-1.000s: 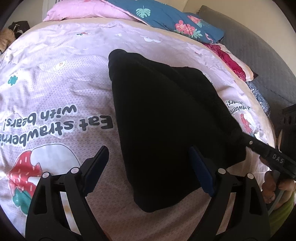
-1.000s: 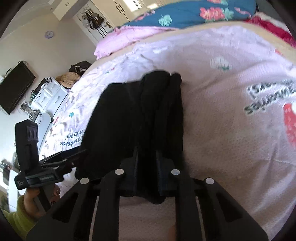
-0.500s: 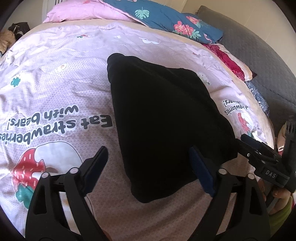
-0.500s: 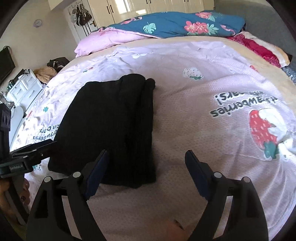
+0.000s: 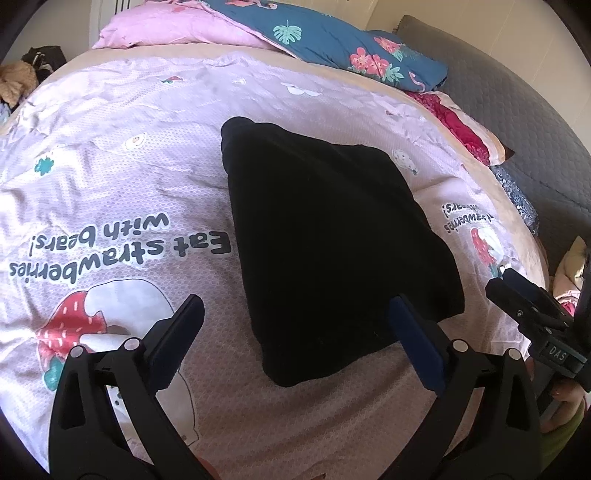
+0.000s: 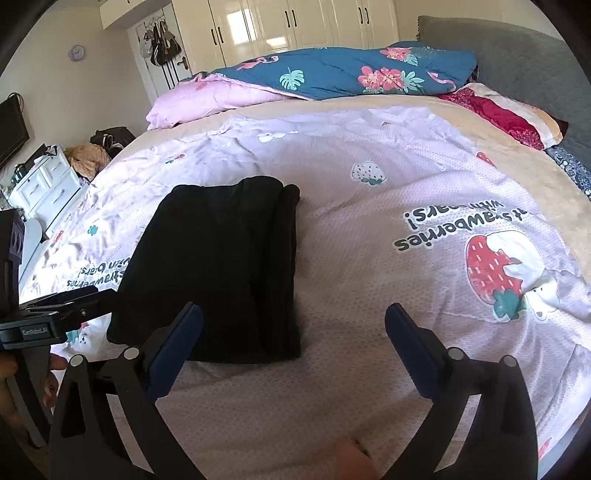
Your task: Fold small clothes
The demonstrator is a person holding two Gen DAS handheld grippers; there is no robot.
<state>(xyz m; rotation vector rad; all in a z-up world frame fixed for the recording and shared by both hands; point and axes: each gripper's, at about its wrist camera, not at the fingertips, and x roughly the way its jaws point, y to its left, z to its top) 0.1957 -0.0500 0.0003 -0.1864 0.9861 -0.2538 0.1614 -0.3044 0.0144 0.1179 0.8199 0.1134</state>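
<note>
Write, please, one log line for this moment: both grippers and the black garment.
left gripper: open, holds nothing | right gripper: open, holds nothing | black garment: folded, lying on bedspread | contact: none

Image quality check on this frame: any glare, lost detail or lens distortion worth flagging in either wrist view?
Left wrist view: strong fisheye bending, dark vignette corners; the black garment is crushed to flat black, folds unreadable. Right wrist view: glare on the wardrobe doors, the garment's layered right edge faintly visible, bedspread print sharp.
</note>
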